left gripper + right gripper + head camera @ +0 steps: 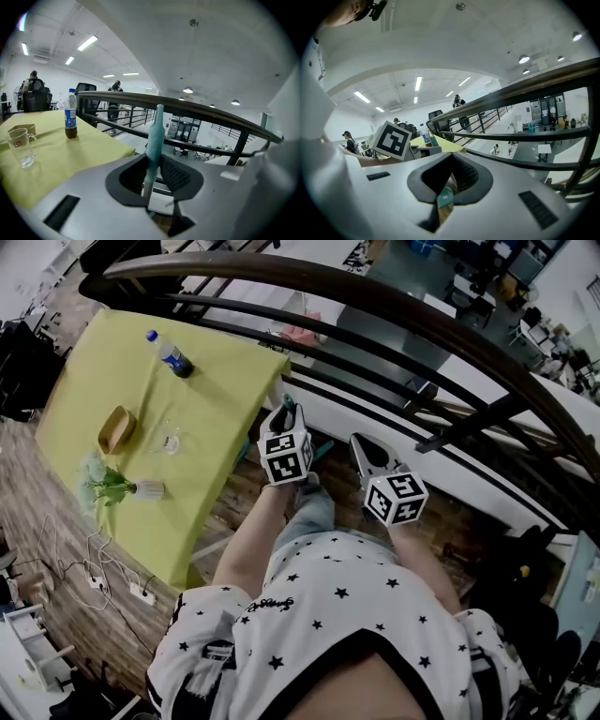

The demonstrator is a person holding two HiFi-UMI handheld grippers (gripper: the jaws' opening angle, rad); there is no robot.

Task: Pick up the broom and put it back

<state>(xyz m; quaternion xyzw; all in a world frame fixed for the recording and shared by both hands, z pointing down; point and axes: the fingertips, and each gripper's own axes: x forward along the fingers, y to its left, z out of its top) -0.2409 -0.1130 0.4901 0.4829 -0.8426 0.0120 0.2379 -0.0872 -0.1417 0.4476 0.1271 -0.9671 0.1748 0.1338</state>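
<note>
Left gripper (153, 174) tight on broom handle (155, 133)

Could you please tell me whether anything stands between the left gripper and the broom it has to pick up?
Nothing visible does. The pale teal broom handle already stands upright between the jaws of the left gripper, which are closed on it. The dark curved railing lies beyond it.
</note>
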